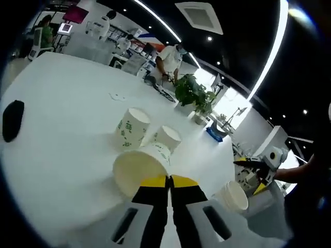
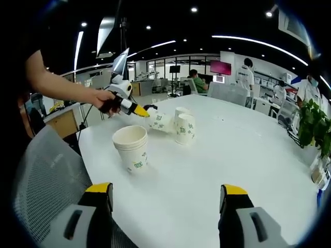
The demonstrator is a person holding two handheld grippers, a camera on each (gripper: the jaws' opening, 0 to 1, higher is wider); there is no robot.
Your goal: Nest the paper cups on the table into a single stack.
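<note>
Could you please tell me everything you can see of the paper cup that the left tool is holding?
The held paper cup is white with a green printed motif on its wall, and looks like thin paper with a rolled rim. The left tool is shut on its rim, and it lies tilted, nearly on its side, its open mouth toward the camera. It sits by two upside-down cups on the white table. In the right gripper view it is at.

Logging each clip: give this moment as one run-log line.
left gripper: shut on cup, tipped | right gripper: open, empty | stack: upright on table | two cups: upside down
</note>
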